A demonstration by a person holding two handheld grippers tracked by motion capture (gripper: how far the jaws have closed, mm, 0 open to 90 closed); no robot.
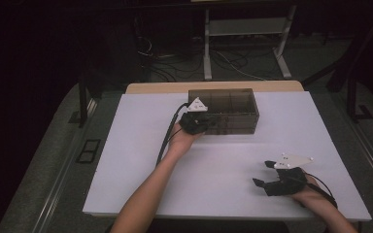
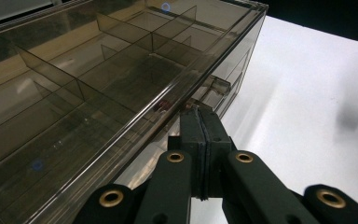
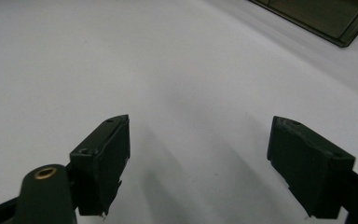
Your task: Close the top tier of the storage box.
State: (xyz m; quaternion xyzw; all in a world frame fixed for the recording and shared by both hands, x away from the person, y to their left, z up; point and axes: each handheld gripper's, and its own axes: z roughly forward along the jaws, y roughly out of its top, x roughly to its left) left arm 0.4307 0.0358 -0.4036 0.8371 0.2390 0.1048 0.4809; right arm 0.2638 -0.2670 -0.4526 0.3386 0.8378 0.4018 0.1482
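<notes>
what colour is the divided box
Smoky see-through brown box, best in the left gripper view.

The left gripper is black, with a grey three-cornered plate on top and a black cable trailing back along the bare forearm; in the left gripper view its link arms are matte black with brass-ringed pivot holes, and the jaws end in dark rubbery pads; the right gripper is black too, with a pale plate dotted by small screws and a black cable looping by the hand; its blocky pads carry small recessed holes; no sleeves show.
</notes>
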